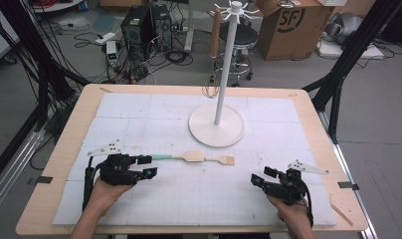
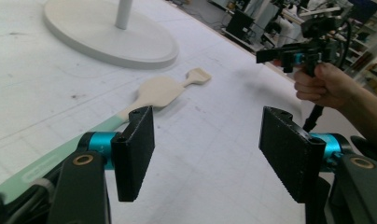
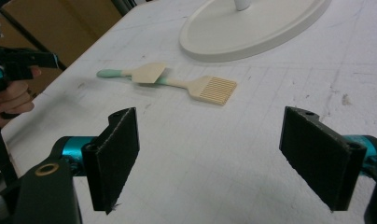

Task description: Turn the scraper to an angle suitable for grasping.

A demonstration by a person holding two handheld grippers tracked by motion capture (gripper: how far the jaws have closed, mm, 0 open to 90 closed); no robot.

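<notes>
I see two wooden utensils, a spatula [image 1: 189, 156] and a brush [image 1: 225, 160]; the spatula's green handle lies just beside my left claw [image 1: 147, 166], and both my claws, the right claw [image 1: 262, 177] too, stand wide and hold nothing.

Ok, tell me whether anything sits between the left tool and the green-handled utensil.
Nothing visible does. The left tool is open right beside the utensil's green handle, with bare white mat around it. The white stand base sits farther back, off to the side.
</notes>
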